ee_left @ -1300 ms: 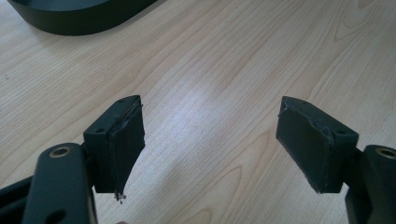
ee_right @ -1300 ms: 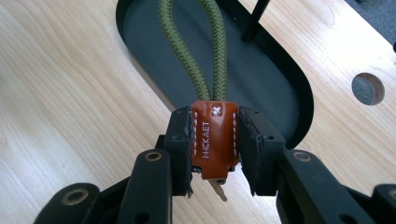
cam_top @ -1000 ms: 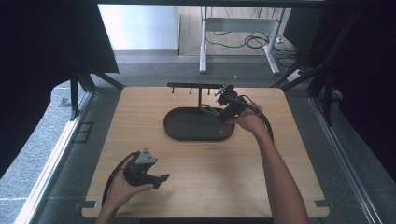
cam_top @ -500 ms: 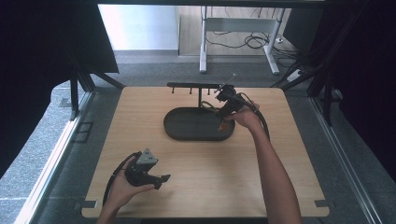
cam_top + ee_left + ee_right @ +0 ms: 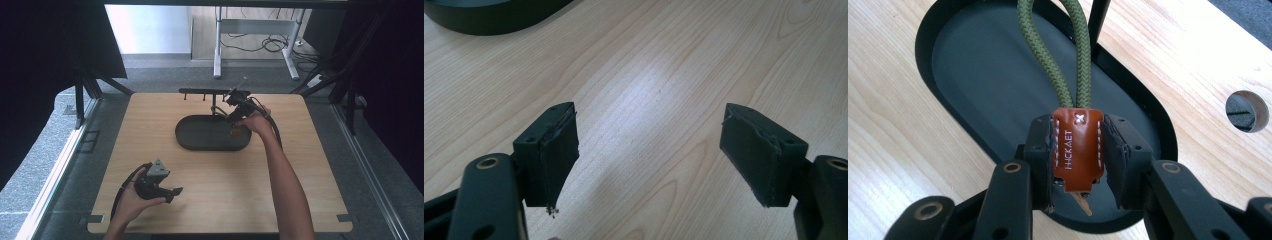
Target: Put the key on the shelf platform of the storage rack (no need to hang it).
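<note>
While the person's right arm reaches to the far side of the table (image 5: 280, 200), the high view shows the right hand-held gripper (image 5: 234, 104) held above the far right end of a dark oval tray (image 5: 192, 141), close to a black peg rack (image 5: 202, 92) that stands along the table's far edge. A thin loop seems to run from this gripper up towards the rack, though it is too small here to say whether it is on a peg. The left hand-held gripper (image 5: 172, 192) sits in the person's hand near the front left corner, well apart from the tray, probably parked out of the way.

In the left gripper view, that gripper's two black jaws stand wide apart with only bare wood grain between them; it has hold of nothing. A curved edge of the tray (image 5: 489, 20) crosses the upper left corner.

In the right gripper view, the jaws are closed on a brown leather tab (image 5: 1077, 150) with white stitching and stamped lettering, one pad against each side of it. From the tab a loop of olive green braided cord (image 5: 1083, 65) rises out of the top of the picture, taut and straight, which suggests that it hangs from something above. The tab is the stiffest part of the keychain, so it gives a firmer grip than the round cord would. A small brown point pokes out below the tab. The tray (image 5: 973, 75) lies directly beneath, and a round hole (image 5: 1248, 111) shows in the table at the right.
</note>
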`<state>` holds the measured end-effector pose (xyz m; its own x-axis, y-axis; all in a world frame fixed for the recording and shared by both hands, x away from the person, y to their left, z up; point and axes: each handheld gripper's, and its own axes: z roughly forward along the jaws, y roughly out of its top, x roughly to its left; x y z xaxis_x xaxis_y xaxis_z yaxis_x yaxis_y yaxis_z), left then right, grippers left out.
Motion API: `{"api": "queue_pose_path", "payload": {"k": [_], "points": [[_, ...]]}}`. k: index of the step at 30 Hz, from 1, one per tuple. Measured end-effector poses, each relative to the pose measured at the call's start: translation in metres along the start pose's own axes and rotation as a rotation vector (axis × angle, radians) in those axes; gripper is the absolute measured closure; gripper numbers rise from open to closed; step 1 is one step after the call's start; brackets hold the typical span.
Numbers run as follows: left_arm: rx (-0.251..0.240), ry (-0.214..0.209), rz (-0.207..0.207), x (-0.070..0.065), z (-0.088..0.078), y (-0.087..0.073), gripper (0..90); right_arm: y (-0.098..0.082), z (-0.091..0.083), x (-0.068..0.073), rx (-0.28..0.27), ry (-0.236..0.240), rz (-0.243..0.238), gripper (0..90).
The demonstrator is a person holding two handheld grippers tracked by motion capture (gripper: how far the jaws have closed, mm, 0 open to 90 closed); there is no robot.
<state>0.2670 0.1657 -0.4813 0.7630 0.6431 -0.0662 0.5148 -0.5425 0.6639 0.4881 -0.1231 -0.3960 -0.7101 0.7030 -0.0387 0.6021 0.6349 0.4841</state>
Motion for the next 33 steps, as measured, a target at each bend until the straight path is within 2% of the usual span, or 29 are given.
{"api": "queue_pose_path", "payload": {"k": [6, 15, 33], "points": [[-0.005, 0.002, -0.002, 0.001, -0.001, 0.0, 24.1, 0.002, 0.006, 0.001, -0.003, -0.006, 0.006, 66.9], [0.001, -0.001, 0.005, -0.001, 0.001, 0.001, 24.1, -0.002, 0.014, 0.003, 0.003, -0.022, -0.01, 66.7], [0.002, -0.003, 0.008, -0.003, 0.002, 0.001, 24.1, -0.012, 0.028, 0.008, 0.018, 0.006, -0.017, 64.6]]}}
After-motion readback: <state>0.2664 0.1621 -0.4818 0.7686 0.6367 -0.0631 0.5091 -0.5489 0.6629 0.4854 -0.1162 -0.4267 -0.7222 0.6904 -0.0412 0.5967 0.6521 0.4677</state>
